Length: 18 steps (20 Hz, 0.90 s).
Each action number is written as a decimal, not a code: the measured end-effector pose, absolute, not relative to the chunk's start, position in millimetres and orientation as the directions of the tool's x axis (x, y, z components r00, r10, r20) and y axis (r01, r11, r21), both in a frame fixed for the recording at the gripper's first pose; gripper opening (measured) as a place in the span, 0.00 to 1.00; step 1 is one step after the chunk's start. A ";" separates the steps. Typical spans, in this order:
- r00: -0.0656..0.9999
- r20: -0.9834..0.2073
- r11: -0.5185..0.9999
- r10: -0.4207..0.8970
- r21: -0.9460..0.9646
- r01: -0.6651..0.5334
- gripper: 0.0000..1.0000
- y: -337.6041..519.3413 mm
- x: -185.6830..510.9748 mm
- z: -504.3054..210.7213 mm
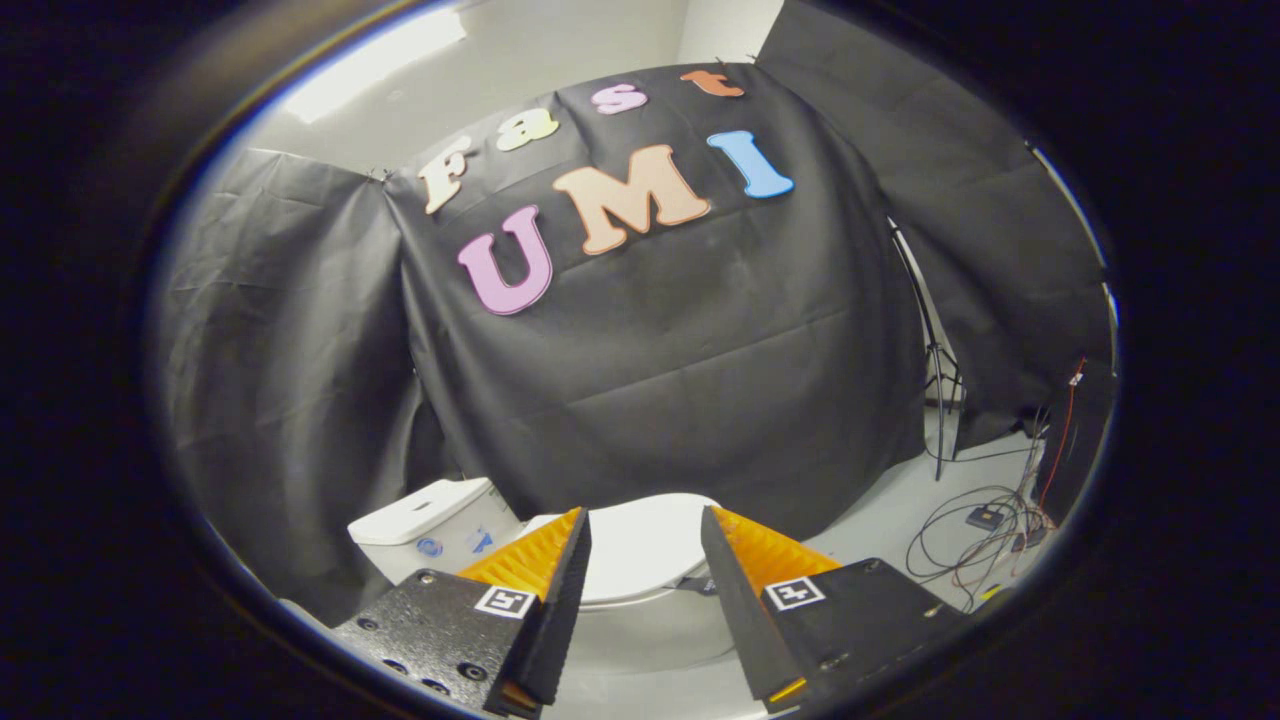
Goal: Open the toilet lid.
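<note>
Booth interior. The tongs [645,525] stand apart, holding nothing. Between and beyond their fingers lies the white toilet lid [640,550], closed. The cistern [425,520] sits to its left, against black cloth walls [680,380]. Loose cables [975,525] lie on the pale floor [880,510] to the right.

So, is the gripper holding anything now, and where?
Nothing. The gripper is open, its fingers apart above the closed toilet lid.

Gripper [645,520]: ridged wedge fingers [530,560], black textured mounts, screws, square tag markers.
</note>
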<state>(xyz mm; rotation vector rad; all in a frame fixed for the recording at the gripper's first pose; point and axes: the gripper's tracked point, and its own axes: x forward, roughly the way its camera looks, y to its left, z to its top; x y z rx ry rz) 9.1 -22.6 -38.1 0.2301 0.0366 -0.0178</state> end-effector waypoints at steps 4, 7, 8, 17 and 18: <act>0.999 -0.041 0.970 -0.013 0.240 0.022 0.69 -23.3 9.5 -40.9; 0.999 -0.042 0.969 -0.011 0.244 0.021 0.69 -23.9 9.9 -41.2; 0.999 -0.041 0.969 -0.011 0.246 0.021 0.69 -23.9 10.3 -41.7; 1.000 -0.026 0.959 -0.008 0.282 0.015 0.69 -27.2 11.6 -41.8; 1.000 -0.023 0.957 -0.006 0.289 0.012 0.69 -27.3 12.1 -42.5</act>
